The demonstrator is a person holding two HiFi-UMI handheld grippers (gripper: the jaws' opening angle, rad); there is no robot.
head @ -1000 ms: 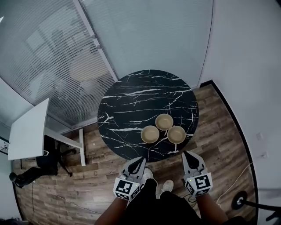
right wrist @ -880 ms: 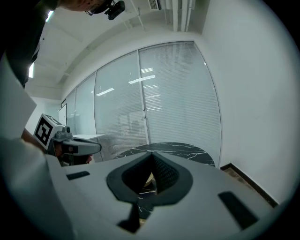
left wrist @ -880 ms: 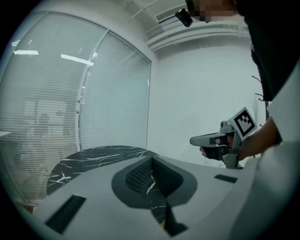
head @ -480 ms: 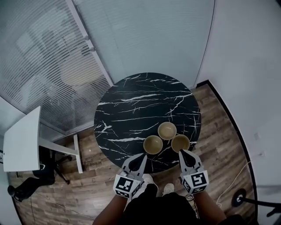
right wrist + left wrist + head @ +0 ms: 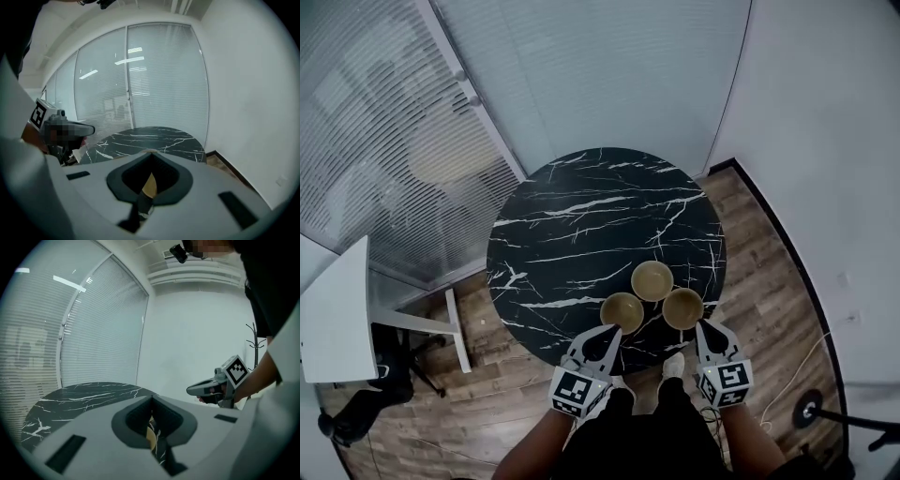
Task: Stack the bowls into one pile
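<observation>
While the left gripper (image 5: 612,330) and the right gripper (image 5: 701,325) both have their jaws together on nothing, neither can take a rim, so I judge that opening one comes first. Each tip hovers at the near edge of the round black marble-look table with white veins (image 5: 581,220), just short of three tan round bowls clustered there. The left bowl (image 5: 622,312) lies ahead of the left gripper, the right bowl (image 5: 682,307) ahead of the right gripper, and the far bowl (image 5: 652,280) behind both. Whether their rims touch I cannot tell. A good pick would pinch the near rim wall of one outer bowl and lift it clear of its neighbours. It would then go down level into another bowl while the spare gripper steadies that one.
</observation>
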